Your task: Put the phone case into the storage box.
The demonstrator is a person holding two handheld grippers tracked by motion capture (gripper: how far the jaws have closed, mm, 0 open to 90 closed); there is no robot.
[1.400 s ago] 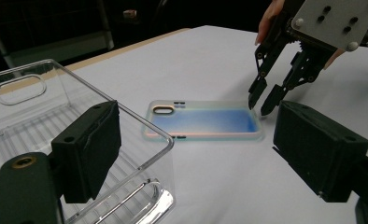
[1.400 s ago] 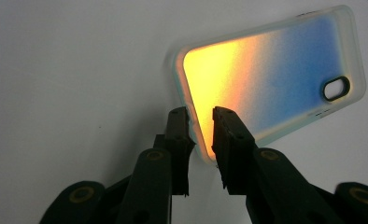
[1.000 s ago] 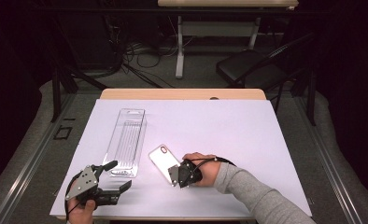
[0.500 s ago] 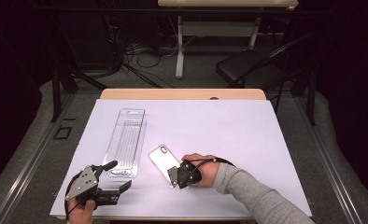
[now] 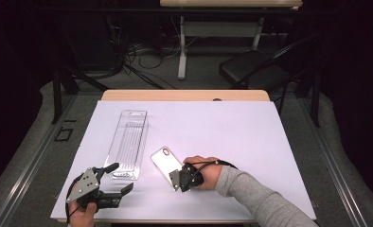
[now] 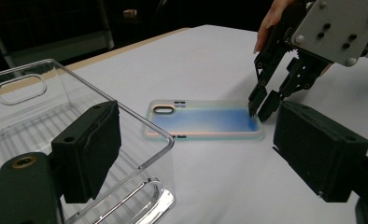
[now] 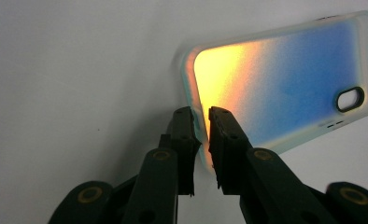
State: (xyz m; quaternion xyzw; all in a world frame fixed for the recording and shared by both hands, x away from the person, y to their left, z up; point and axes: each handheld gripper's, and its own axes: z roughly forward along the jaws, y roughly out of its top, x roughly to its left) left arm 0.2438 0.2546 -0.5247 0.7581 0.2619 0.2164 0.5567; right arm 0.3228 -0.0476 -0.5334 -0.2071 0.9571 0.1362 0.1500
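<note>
My left gripper (image 5: pixel 117 183) sits at the near edge of the table (image 5: pixel 251 127), jaws standing wide apart with nothing between them, just by the near end of the clear plastic tray (image 5: pixel 128 142). A little farther in, my right gripper (image 7: pixel 201 122) has been drawing its jaws together over the short edge of the phone case (image 7: pixel 285 79); they pinch that rim now. The case lies flat on the white sheet, just right of the tray, its camera hole at the far end.
</note>
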